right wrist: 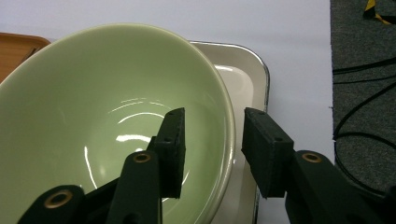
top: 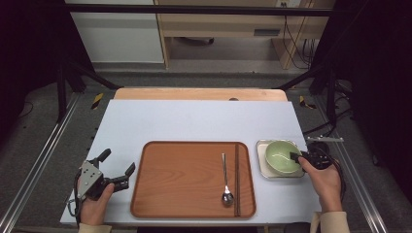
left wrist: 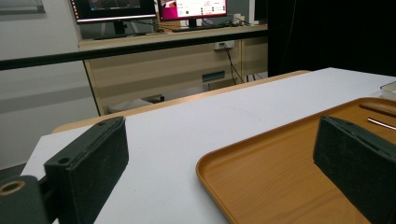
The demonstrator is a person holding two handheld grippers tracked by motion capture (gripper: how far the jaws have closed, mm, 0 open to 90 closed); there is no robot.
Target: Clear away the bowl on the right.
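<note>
Straddling the rim of the green bowl (right wrist: 107,107), the right gripper (right wrist: 212,149) is seen with one jaw inside the bowl and the other outside its wall; the jaws are apart, with a gap still showing between the outer pad and the wall, so the rim is not yet clamped. The bowl sits in a small white dish (right wrist: 247,79), which lies just beyond and below the outer jaw. In the high view the bowl (top: 282,156) is found directly ahead of the right gripper (top: 297,157), at the table's right edge. The left gripper (top: 118,167) is held with its jaws wide apart and nothing between them, just off the left edge of the brown tray (top: 184,179). A spoon (top: 226,184) and chopsticks (top: 237,179) lie on the tray, between the two grippers and nearer the right one.
</note>
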